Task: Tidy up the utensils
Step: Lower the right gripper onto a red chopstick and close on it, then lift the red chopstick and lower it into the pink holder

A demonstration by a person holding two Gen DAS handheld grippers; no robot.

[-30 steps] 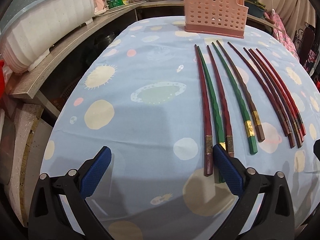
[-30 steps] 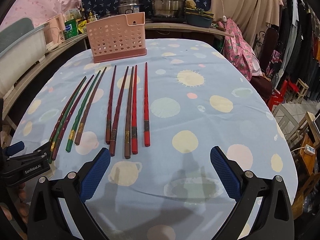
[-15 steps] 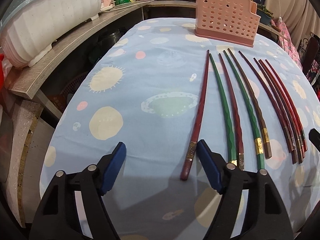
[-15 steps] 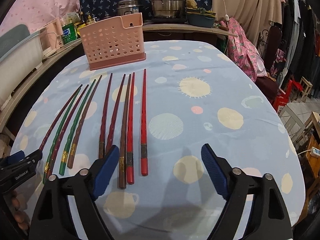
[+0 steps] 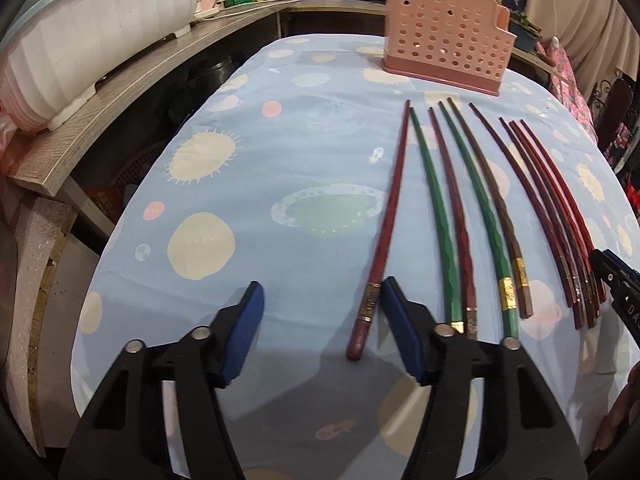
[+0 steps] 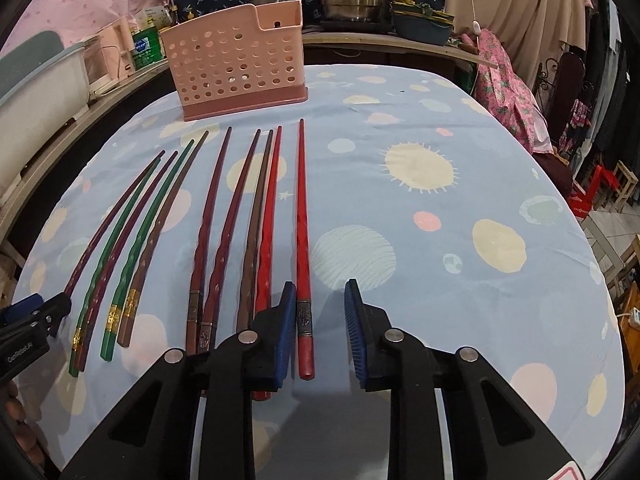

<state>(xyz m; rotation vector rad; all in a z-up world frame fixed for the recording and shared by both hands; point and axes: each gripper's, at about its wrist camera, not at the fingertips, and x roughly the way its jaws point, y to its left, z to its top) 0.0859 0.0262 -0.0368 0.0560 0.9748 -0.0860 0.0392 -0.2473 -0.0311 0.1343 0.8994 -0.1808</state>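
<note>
- A cluttered kitchen corner with steel pots and a wooden shelf surrounds the surface [image 5: 248, 168], which is draped in a pale blue cloth printed with suns and planets.
- The left hand-held gripper [image 5: 320, 328] hovers low with its blue pads apart; the butt of the leftmost dark red wooden chopstick [image 5: 390, 216] lies between them, just beside the right pad, not yet clamped.
- Further right lie two green chopsticks [image 5: 436, 208] with gold bands, mixed with maroon and brown ones, then a tight cluster of dark red ones.
- At the row's right end, the bright red chopstick [image 6: 302, 216] lies with its butt inside the parted pads of the right hand-held gripper [image 6: 318, 332], close to the left pad, likewise ungripped.
- The pink perforated plastic utensil holder [image 6: 238, 68] stands upright at the far end; no chopstick shows above its rim.
- Judging from this, sorting has barely begun: ten chopsticks are on the cloth and all still need moving to the holder.
</note>
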